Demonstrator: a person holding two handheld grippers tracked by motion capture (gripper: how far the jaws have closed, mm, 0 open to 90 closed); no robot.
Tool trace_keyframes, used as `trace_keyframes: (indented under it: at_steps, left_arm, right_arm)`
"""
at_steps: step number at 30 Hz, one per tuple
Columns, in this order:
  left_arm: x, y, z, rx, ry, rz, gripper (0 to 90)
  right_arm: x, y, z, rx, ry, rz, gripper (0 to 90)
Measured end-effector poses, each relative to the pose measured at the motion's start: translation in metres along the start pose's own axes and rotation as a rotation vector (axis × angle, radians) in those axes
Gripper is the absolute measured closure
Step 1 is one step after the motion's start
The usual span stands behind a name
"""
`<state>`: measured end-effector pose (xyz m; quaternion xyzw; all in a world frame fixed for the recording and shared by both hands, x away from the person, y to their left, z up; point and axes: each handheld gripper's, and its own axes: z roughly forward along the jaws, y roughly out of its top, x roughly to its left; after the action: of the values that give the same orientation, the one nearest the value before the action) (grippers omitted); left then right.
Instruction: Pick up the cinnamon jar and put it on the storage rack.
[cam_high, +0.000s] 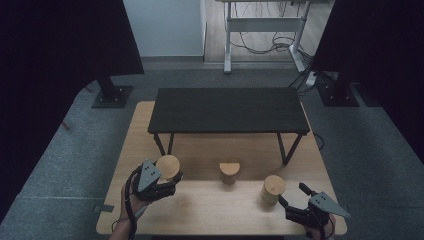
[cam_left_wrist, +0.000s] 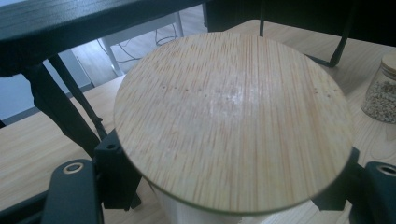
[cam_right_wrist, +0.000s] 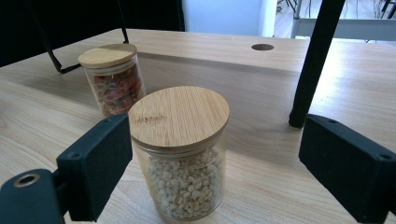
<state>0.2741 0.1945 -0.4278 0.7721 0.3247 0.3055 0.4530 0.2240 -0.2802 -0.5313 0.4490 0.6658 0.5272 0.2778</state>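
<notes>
- Closest to the person, at the front edge of the light wooden table (cam_high: 210, 210), the right gripper (cam_high: 292, 196) is seen. Its jaws are wide open and nothing is held in them.
- In the right gripper view, a jar of pale grains (cam_right_wrist: 183, 158) with a round wooden lid is seen standing between the two black pads (cam_right_wrist: 100, 163). It is not touched by either pad. A gap is left on both sides, and the gap on the right is much bigger.
- A little further in, on the left, the left gripper (cam_high: 172, 180) is closed on another jar (cam_high: 168, 167). In the left gripper view its wooden lid (cam_left_wrist: 231, 121) is seen from very close, with a black jaw on each side of the glass just under it.
- This jar looks to be gripped and maybe just lifted, but whether its bottom is off the table cannot be told.
- Between the two jars, a jar of red bits (cam_right_wrist: 112, 79) is left standing alone, well apart from both grippers.
- Furthest away, a small black table (cam_high: 227, 110) is set up on thin legs on top of the wooden one.
- The step in hand looks like this: one jar has been grabbed, and the second is about to be grabbed.
- Next, the right jaws should be brought in evenly, so the jar is not pushed sideways or knocked over.
</notes>
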Motion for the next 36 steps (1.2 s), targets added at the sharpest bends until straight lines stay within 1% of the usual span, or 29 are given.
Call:
trace_keyframes:
  at_steps: [4,11,17,29,36]
  left_arm:
    - [0.0,0.005,0.0,-0.003,0.002,0.008,25.5]
    - [0.002,0.012,0.0,-0.011,0.004,0.008,25.5]
    - [0.003,0.019,0.0,-0.013,0.008,0.02,25.5]
    - [0.006,0.03,0.003,-0.027,0.014,0.02,25.5]
    - [0.007,0.037,0.003,-0.033,0.015,0.035,25.5]
  right_arm:
    - [0.0,0.0,0.0,-0.001,0.0,0.001,9.2]
    - [0.0,0.001,-0.001,-0.006,-0.003,0.002,9.2]
    - [0.0,0.0,-0.001,-0.004,-0.004,0.002,9.2]
    - [-0.001,0.0,-0.001,-0.006,-0.008,0.001,9.2]
    - [0.0,0.0,-0.001,-0.005,-0.007,0.0,9.2]
